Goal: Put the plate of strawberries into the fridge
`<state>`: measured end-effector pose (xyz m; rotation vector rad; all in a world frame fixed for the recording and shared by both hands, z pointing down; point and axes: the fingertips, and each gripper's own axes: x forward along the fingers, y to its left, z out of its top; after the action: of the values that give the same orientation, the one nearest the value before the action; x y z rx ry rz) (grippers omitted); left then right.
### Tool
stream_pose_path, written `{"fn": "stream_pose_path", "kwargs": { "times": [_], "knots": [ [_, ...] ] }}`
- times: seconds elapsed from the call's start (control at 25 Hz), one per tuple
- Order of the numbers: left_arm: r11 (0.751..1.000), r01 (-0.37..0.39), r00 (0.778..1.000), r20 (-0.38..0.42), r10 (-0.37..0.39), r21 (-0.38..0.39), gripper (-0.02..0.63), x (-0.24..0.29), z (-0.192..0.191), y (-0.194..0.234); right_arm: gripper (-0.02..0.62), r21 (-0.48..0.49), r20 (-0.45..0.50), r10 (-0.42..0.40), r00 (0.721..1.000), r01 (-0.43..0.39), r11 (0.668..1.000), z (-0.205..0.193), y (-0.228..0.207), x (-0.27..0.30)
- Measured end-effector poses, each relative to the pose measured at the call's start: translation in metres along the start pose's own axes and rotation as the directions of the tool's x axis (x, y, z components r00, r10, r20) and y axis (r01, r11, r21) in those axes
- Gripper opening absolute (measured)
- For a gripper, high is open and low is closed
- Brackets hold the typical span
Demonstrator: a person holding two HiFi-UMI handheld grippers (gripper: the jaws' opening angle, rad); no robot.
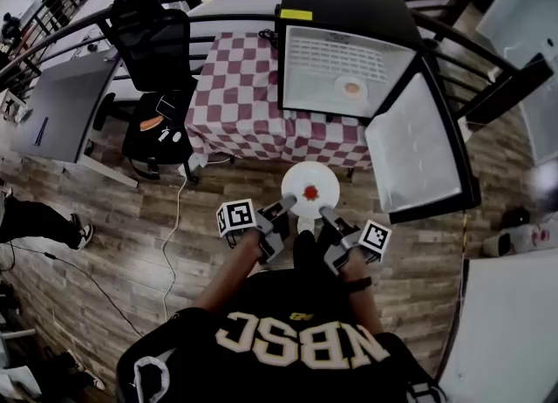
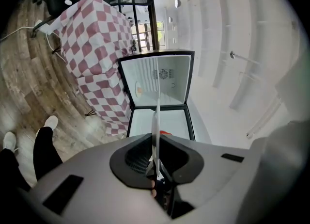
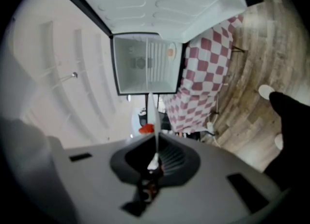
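A white plate with one red strawberry is held level in front of me, between both grippers. My left gripper is shut on the plate's left rim and my right gripper is shut on its right rim. In the left gripper view the plate shows edge-on in the gripper, with the strawberry beside it. The right gripper view shows the same plate edge-on in the gripper, the strawberry to its left. The black fridge stands ahead with its door swung open to the right.
The fridge sits on a table with a red-checked cloth. A small dish lies inside the fridge. A black office chair and a grey desk stand to the left. A white cable runs over the wooden floor.
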<state>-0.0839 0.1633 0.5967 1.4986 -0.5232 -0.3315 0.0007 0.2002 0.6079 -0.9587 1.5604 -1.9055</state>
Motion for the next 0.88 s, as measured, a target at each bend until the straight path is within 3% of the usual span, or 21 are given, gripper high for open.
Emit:
{"fn": "stream_pose_path", "kwargs": {
  "times": [0.32, 0.48, 0.88],
  "knots": [
    [1.000, 0.020, 0.997, 0.075, -0.021, 0.008, 0.044, 0.089, 0.067, -0.030, 0.031, -0.043, -0.041, 0.007, 0.999, -0.009, 0.999, 0.102, 0.042, 0.049],
    [0.999, 0.019, 0.994, 0.113, -0.014, -0.044, 0.043, 0.121, 0.089, -0.032, 0.031, -0.071, -0.055, -0.005, 0.998, 0.001, 0.998, 0.140, 0.054, 0.069],
    [1.000, 0.007, 0.981, 0.192, -0.002, -0.026, 0.044, 0.155, 0.126, -0.043, 0.031, -0.049, -0.105, 0.015, 0.994, -0.020, 0.999, 0.181, 0.071, 0.100]
  ]
}}
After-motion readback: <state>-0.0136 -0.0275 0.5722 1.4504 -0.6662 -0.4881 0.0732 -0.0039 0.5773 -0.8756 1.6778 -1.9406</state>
